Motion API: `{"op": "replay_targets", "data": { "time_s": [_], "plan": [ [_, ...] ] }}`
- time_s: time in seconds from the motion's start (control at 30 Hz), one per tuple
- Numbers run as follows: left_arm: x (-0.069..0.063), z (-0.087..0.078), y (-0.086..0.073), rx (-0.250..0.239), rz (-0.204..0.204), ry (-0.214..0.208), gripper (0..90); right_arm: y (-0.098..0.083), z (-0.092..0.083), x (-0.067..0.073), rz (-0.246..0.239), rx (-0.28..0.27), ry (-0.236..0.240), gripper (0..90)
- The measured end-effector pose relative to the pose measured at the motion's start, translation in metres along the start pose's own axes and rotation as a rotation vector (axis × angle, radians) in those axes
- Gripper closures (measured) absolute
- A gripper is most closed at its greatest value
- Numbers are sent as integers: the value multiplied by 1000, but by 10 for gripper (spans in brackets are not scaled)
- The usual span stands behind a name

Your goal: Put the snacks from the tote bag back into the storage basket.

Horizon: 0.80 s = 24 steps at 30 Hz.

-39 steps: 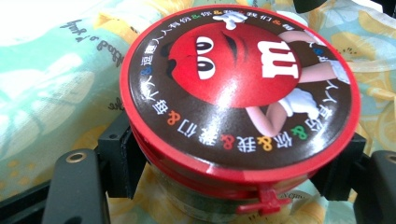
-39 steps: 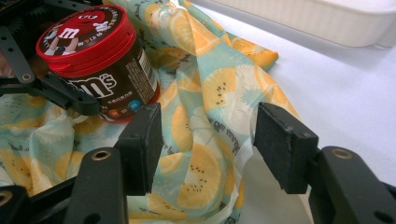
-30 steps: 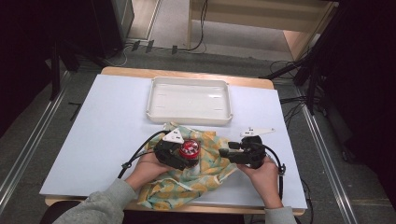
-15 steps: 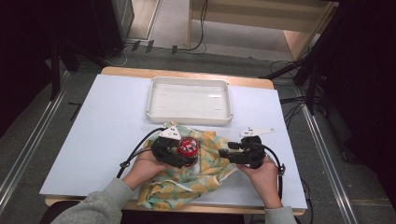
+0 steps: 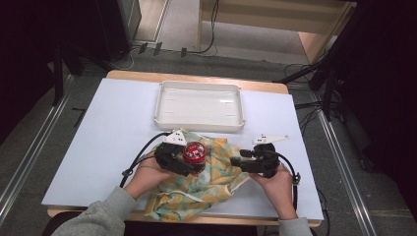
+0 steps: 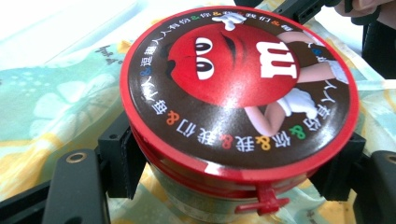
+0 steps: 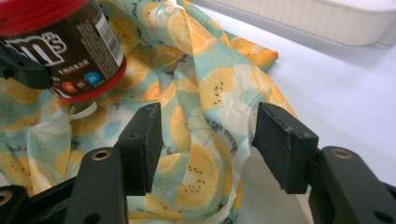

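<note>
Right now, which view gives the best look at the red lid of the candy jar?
The left gripper view: the lid faces the camera, its printing sharp, with the left gripper clamped on the jar just beneath it. The high view shows the lid as a small red disc over the cloth. The right gripper view catches just its edge at the top left.

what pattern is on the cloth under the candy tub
Orange and yellow citrus slices on pale teal, clearest in the right gripper view: cloth.

Grey floor, wooden furniture beyond table.
</note>
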State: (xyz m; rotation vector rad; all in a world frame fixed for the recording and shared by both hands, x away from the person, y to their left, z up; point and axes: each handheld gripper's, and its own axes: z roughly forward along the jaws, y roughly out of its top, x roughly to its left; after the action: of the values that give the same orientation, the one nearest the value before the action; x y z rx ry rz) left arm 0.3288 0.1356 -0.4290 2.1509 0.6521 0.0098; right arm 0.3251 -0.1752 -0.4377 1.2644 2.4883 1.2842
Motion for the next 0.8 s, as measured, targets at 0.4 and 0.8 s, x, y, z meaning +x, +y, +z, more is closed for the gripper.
{"op": "replay_targets", "data": {
  "time_s": [0.4, 0.8],
  "plan": [
    [-1, -16, 3, 8, -4, 31, 258, 0, 0, 2, 1, 1, 1, 430],
    [1, -31, 5, 8, -17, 51, 257, 0, 2, 3, -13, 4, 1, 428]
  ]
}}
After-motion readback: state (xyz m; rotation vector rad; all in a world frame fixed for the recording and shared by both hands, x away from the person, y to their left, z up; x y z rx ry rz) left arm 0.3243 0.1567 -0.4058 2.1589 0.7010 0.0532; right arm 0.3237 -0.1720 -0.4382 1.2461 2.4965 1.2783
